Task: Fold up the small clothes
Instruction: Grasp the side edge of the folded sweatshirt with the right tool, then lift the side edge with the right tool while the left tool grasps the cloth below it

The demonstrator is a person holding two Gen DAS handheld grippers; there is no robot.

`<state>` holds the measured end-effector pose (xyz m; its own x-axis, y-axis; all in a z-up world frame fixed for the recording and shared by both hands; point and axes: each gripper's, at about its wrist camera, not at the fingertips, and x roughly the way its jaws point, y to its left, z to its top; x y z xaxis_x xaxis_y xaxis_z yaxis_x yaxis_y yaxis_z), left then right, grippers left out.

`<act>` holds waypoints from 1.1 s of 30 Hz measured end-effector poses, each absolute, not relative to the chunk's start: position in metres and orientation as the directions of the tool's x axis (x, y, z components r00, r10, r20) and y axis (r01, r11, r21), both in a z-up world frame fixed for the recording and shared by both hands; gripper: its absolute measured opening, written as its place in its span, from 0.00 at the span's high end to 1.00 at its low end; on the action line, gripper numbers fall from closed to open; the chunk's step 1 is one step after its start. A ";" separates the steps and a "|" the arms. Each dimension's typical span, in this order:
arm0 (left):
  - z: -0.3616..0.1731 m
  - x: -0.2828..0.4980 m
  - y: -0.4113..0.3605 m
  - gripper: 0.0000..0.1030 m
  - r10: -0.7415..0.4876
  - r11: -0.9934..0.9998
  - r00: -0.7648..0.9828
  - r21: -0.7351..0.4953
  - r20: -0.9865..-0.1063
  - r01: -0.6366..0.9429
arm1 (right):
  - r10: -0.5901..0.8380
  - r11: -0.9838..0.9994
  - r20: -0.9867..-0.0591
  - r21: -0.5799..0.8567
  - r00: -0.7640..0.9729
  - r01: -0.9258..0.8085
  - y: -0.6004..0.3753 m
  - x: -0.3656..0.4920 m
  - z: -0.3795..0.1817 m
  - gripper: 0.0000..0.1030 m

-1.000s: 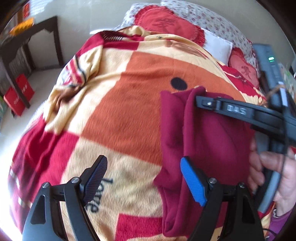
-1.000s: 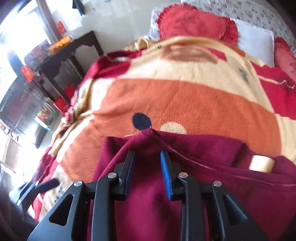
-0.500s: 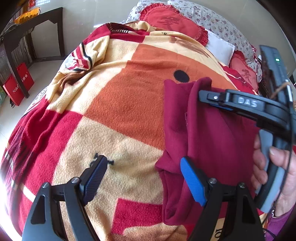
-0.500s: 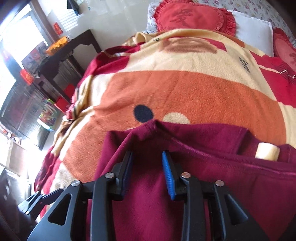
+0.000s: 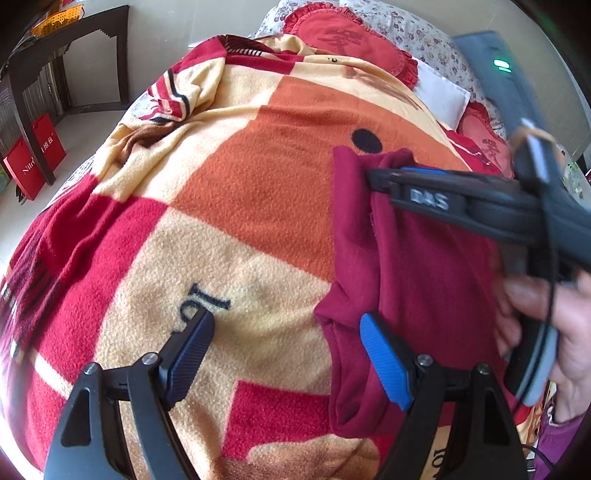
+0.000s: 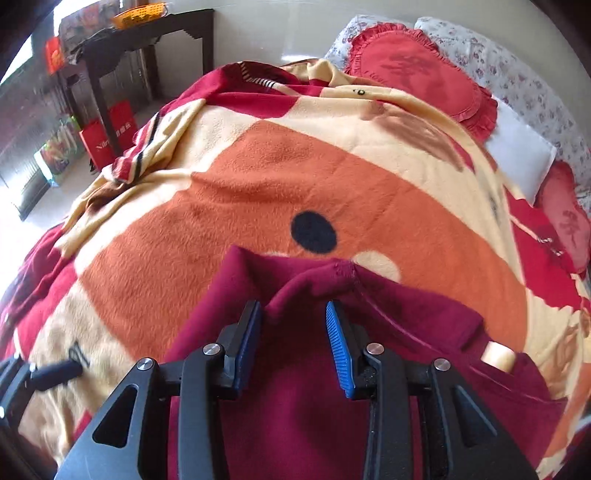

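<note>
We have a dark red garment (image 5: 424, 280) lying on the patterned blanket (image 5: 236, 206) that covers the bed, partly folded, its near edge hanging toward us. Our right hand-held gripper (image 6: 293, 334) sits low over the garment's far corner. Its jaws stand a moderate way apart, a raised ridge of cloth between them, and we judge they are not clamped on it. From the left wrist view the right hand-held gripper (image 5: 384, 177) shows side-on at that same corner, with our right hand (image 5: 546, 325) on its handle. Our left hand-held gripper (image 5: 288, 354) is wide open and holds nothing: one finger hovers over bare blanket, the other over the garment's left edge.

What could go wrong, in our judgement: the fleece blanket is soft and loose, so a low pinch may catch blanket together with garment and drag both. If the right jaws take only the top layer, the fold underneath may slide apart. The left jaws straddle the edge rather than centre on it, so closing here might miss the hem.

For containers, we see only an orange basket (image 6: 138, 14) on the dark side table (image 6: 147, 40) and red paper bags (image 6: 109, 129) on the floor; we cannot tell their contents.
</note>
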<state>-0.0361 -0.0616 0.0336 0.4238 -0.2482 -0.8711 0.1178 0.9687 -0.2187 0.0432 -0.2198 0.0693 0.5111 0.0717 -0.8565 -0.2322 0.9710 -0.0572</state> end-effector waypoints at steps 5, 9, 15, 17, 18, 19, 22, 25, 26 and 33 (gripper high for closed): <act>0.034 -0.037 -0.062 0.18 -0.251 0.968 0.421 -0.220 -0.872 0.120 | 0.072 0.982 -0.872 -0.024 0.484 -0.189 -0.226 0.058 0.054 0.84; 0.032 -0.037 -0.062 0.18 -0.254 0.967 0.423 -0.224 -0.870 0.121 | 0.164 0.984 -0.866 0.107 0.473 -0.146 -0.246 0.051 0.069 0.83; 0.031 -0.040 -0.062 0.17 -0.264 0.965 0.429 -0.238 -0.864 0.113 | 0.303 0.953 -0.881 0.290 0.362 -0.092 -0.256 0.051 0.073 0.64; 0.031 -0.040 -0.062 0.17 -0.266 0.964 0.427 -0.240 -0.864 0.113 | 0.288 0.957 -0.892 0.262 0.347 -0.122 -0.242 0.051 0.072 0.64; 0.031 -0.040 -0.061 0.17 -0.267 0.964 0.427 -0.242 -0.864 0.113 | 0.275 0.961 -0.896 0.241 0.349 -0.137 -0.233 0.053 0.072 0.62; 0.031 -0.039 -0.061 0.17 -0.268 0.963 0.426 -0.243 -0.864 0.113 | 0.258 0.964 -0.901 0.218 0.348 -0.152 -0.225 0.055 0.071 0.58; 0.030 -0.039 -0.060 0.17 -0.271 0.963 0.425 -0.246 -0.864 0.113 | 0.178 0.975 -0.926 0.119 0.333 -0.190 -0.199 0.062 0.064 0.49; 0.029 -0.039 -0.060 0.17 -0.270 0.963 0.424 -0.244 -0.864 0.115 | 0.102 0.978 -0.939 0.034 0.327 -0.206 -0.185 0.068 0.053 0.46; 0.029 -0.039 -0.060 0.17 -0.270 0.963 0.425 -0.245 -0.864 0.114 | 0.093 0.979 -0.939 0.024 0.332 -0.204 -0.183 0.068 0.051 0.46; 0.034 -0.041 -0.058 0.14 -0.324 0.945 0.426 -0.308 -0.844 0.110 | 0.148 0.979 -0.918 0.082 0.367 -0.189 -0.208 0.059 0.059 0.83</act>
